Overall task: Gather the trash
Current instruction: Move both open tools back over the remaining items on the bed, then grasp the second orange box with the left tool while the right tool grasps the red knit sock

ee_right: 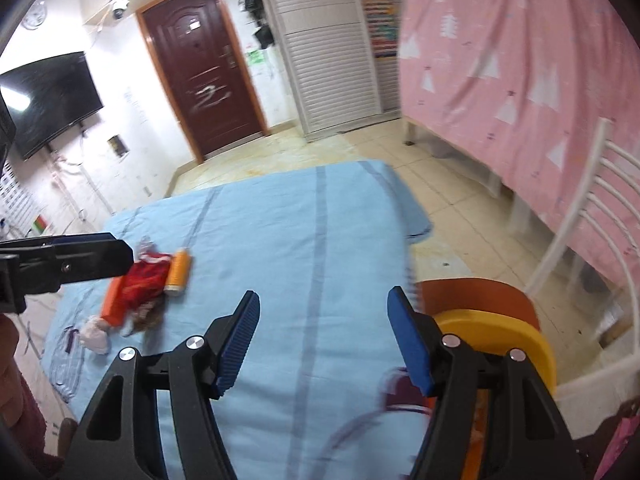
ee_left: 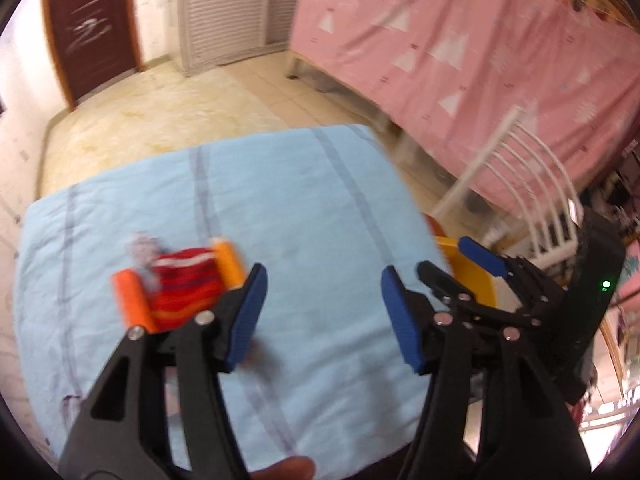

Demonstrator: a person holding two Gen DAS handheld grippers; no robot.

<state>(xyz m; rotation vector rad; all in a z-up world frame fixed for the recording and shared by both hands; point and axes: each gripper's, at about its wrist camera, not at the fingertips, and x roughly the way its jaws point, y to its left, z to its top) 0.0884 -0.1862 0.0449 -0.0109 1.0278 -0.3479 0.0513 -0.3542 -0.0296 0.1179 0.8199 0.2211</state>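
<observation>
A red wrapper (ee_left: 185, 288) lies on the light blue cloth-covered table (ee_left: 304, 192), between an orange tube (ee_left: 132, 300) and a yellow-orange bottle (ee_left: 228, 260). In the right wrist view the red wrapper (ee_right: 142, 280), orange tube (ee_right: 112, 302), bottle (ee_right: 178, 270) and a white crumpled wad (ee_right: 94, 334) lie at the table's left. My left gripper (ee_left: 324, 316) is open and empty, just right of the pile. My right gripper (ee_right: 324, 344) is open and empty over the table's near right; it also shows in the left wrist view (ee_left: 452, 260).
A yellow bin (ee_right: 500, 336) and an orange one (ee_right: 476, 294) stand on the floor off the table's right edge. A white chair (ee_right: 592, 216) and a pink-draped bed (ee_right: 520, 64) are at right. A brown door (ee_right: 200, 68) is beyond.
</observation>
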